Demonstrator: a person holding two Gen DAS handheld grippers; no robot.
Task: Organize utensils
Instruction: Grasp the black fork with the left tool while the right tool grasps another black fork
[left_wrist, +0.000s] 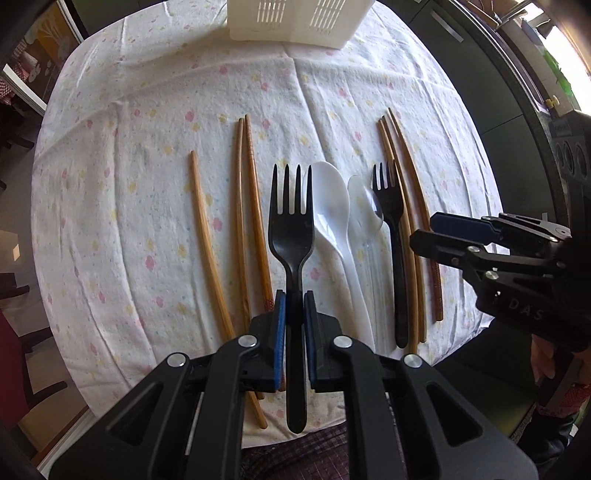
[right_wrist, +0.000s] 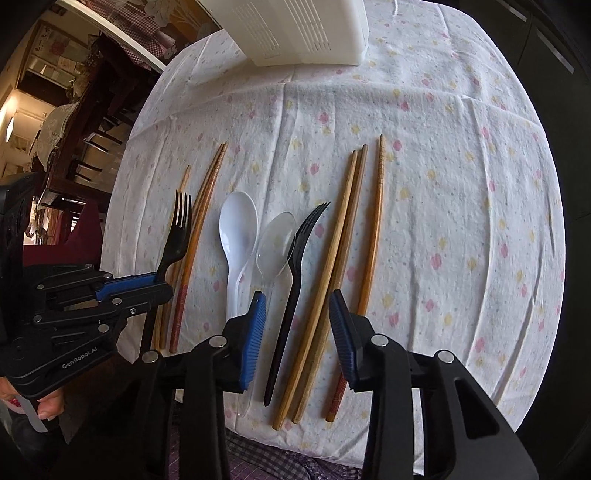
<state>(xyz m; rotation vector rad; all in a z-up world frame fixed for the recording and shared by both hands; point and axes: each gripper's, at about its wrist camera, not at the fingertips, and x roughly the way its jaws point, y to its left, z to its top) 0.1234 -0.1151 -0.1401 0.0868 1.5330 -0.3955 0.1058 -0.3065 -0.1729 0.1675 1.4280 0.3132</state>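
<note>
Left wrist view: left gripper (left_wrist: 294, 321) at lower centre, jaws clamped narrow on the handle of a black fork (left_wrist: 291, 225), tines toward the top of the frame, handle end poking out below the pads. Grip sits low on a thin handle, so likely to pivot or slip if swung fast toward the white slotted basket (left_wrist: 295, 22) at top centre. On the floral cloth of the desk (left_wrist: 122, 110): left chopsticks (left_wrist: 243, 229) just left of the fork, white spoon (left_wrist: 332, 210) and clear spoon (left_wrist: 364, 206) just right, then a second black fork (left_wrist: 393, 236) lying against the right chopsticks (left_wrist: 410, 221). Right gripper (left_wrist: 424, 230) entering from the right edge, close over those chopsticks. Right wrist view: right gripper (right_wrist: 297, 332) at lower centre, jaws part open, pads apparently touching nothing; second black fork (right_wrist: 291, 291) and two of the right chopsticks (right_wrist: 332, 280) lying in the gap together. Risk judged highest here: closing as placed could catch fork plus chopsticks, or pinch one and skid the rest across the cloth. Clear spoon (right_wrist: 275, 243) touching the fork head, so could get dragged along. Left gripper (right_wrist: 162, 282) at left edge with its black fork (right_wrist: 177, 236) raised; grippers near enough to collide if either moves inward.
</note>
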